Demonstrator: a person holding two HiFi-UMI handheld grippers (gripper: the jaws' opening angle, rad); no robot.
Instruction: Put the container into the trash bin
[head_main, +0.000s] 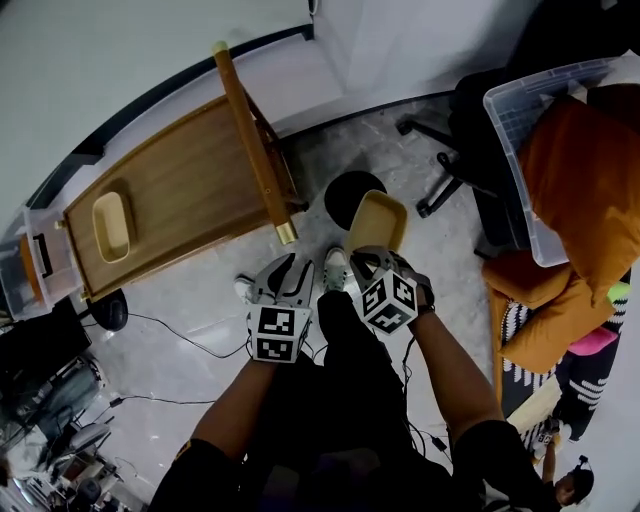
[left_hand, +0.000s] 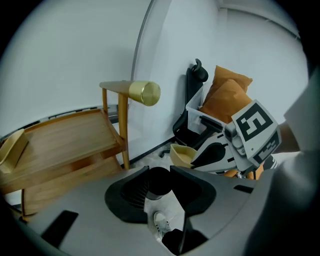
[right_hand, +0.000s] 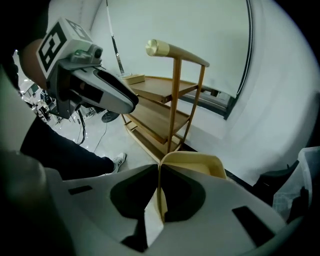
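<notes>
Your right gripper is clamped on the beige container rim, just over the black trash bin. Your left gripper has its jaws apart and empty. The drop is still to do.

Matt beige container, smooth wooden cart, black plastic bin.

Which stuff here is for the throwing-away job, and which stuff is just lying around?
For the job:
- beige container, pinched in the right tongs
- black trash bin

Just lying about:
- wooden trolley
- spare container on the trolley
- clear plastic box with orange cushions
- office chair
- floor cables
- left tongs, open and empty
</notes>
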